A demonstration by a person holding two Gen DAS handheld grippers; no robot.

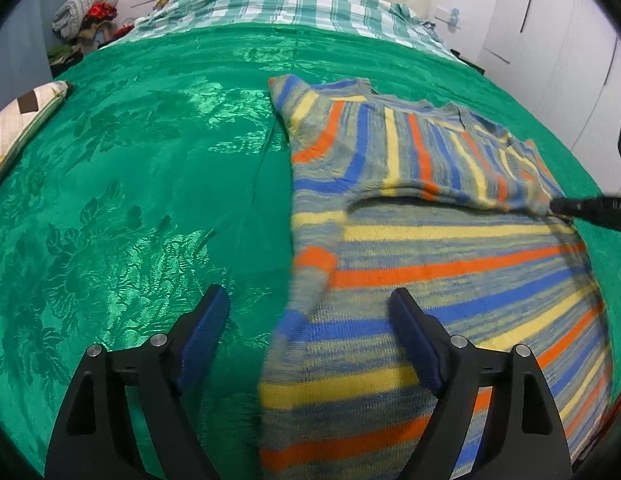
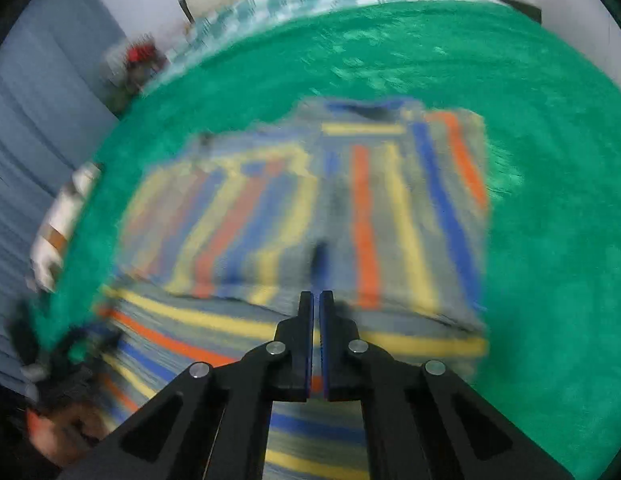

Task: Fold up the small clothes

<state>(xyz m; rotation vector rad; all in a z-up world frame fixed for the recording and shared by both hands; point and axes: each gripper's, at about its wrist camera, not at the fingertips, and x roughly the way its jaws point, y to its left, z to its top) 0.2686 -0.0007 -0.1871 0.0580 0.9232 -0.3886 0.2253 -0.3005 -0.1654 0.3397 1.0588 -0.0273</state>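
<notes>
Flat on the green bedspread (image 1: 150, 184) lies the striped sweater (image 1: 450, 248), its top folded over its body. Left gripper (image 1: 310, 312) hovers with jaws wide apart, nothing between. Right gripper (image 2: 316, 300), jaws together, seemingly holds nothing, though that view is blurred.

Both wrist views steeply down, close over shared striped sweater (image 1: 450, 248) on bed.
</notes>
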